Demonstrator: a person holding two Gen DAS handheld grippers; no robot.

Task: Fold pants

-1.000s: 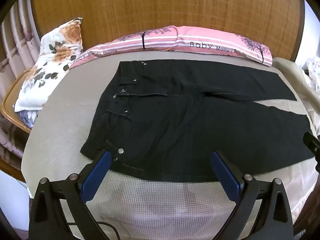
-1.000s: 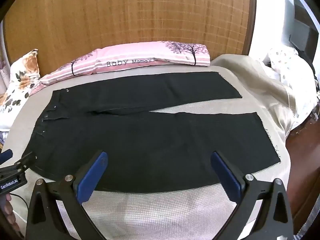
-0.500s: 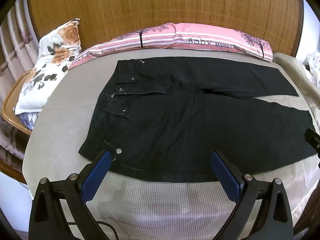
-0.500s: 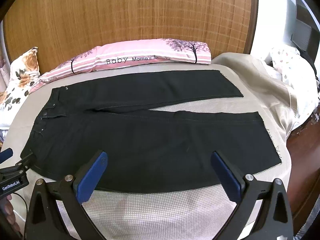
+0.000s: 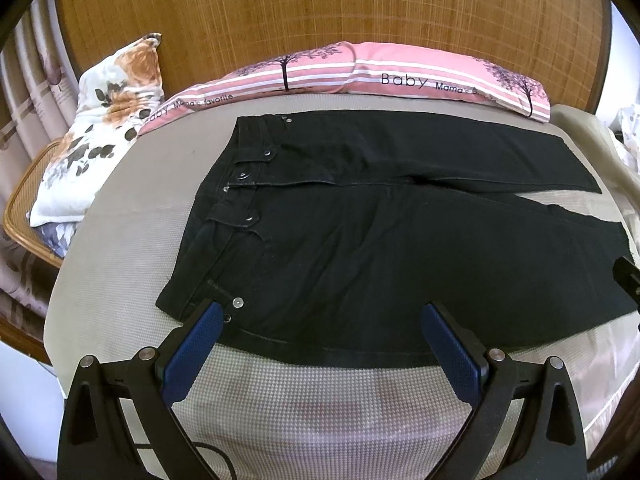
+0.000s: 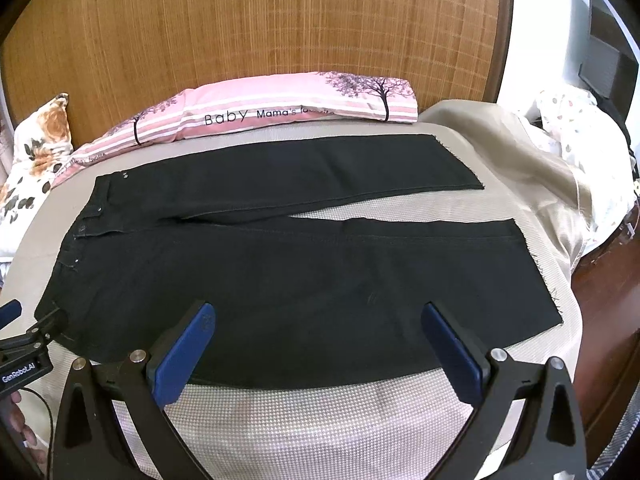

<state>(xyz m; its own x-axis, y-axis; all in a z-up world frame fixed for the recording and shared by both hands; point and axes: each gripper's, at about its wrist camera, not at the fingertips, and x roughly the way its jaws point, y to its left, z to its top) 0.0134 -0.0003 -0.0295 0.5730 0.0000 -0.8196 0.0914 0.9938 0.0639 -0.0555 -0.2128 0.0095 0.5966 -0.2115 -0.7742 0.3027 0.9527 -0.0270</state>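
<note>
Left gripper (image 5: 320, 316) and right gripper (image 6: 316, 316) hover wide apart, empty (near hem) over black pants (image 6: 280, 272) flat on bed (image 6: 320, 420); bamboo headboard (image 6: 256, 32) behind.

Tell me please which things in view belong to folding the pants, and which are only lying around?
For the job:
- black pants, spread flat on the bed
- left gripper, open
- right gripper, open

Lying about:
- pink striped pillow
- floral pillow
- beige blanket
- checked bed cover, only the surface under the pants
</note>
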